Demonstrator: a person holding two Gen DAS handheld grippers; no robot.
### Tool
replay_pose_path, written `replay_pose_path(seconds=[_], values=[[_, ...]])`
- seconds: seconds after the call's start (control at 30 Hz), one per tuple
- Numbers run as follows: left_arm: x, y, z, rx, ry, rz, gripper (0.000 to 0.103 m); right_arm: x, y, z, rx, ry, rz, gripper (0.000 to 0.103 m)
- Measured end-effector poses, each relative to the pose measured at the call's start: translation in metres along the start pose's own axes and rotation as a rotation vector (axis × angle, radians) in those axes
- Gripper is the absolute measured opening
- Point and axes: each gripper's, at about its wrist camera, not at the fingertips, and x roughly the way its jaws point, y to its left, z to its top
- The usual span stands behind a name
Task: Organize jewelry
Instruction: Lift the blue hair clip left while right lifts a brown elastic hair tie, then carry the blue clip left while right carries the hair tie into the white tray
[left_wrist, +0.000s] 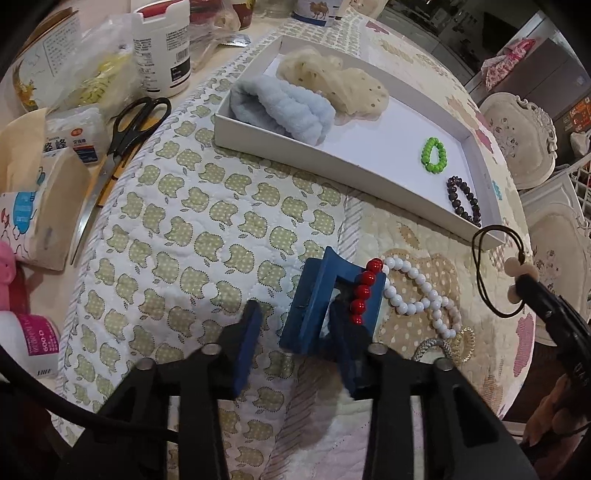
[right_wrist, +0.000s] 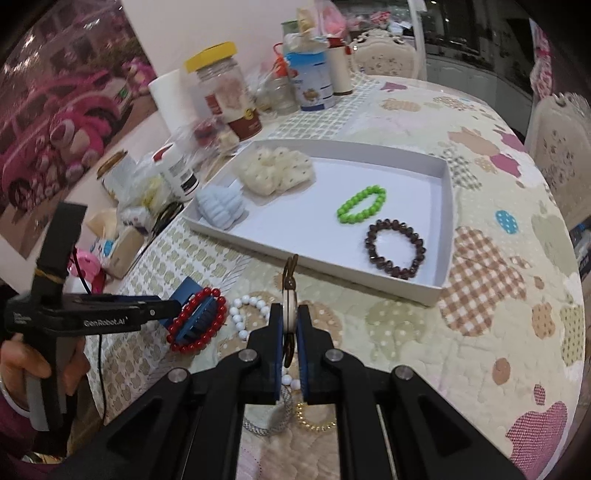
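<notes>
Right hand-held gripper (right_wrist: 291, 321) is pinching a brown hair tie with beige beads (right_wrist: 290, 295), held above the tabletop (right_wrist: 498, 332). Left hand-held gripper (left_wrist: 295, 317) is spread around a blue claw clip (left_wrist: 328, 306) ringed by a red bracelet (left_wrist: 364, 291). White tray (right_wrist: 443, 236) holds 2 bracelets, green (right_wrist: 362, 205) and dark (right_wrist: 395, 249).

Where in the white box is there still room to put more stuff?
The white box has bare floor in its middle, between the blue headband and the green bracelet. The end with the dark bracelet is crowded.
</notes>
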Motion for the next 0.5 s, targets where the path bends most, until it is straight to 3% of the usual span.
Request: replay_pose_path(seconds=[0.1,0.27,0.4,0.5], values=[[0.001,-0.008,0.001,0.036,-0.009,-0.02,0.012,-0.001,-0.007,-0.001,0.017,0.0,-0.002,0.007],[-0.006,-0.028,0.003,0.136,-0.054,0.035,0.006,-0.003,-0.008,-0.003,0.03,-0.004,0.01,0.007],[-0.023,-0.051,-0.004,0.278,-0.148,0.15,0.006,-0.01,-0.007,-0.003,0.023,-0.022,0.013,0.007],[-0.039,-0.075,-0.018,0.454,-0.259,0.294,0.006,-0.015,-0.011,-0.004,0.036,-0.035,0.017,0.007]])
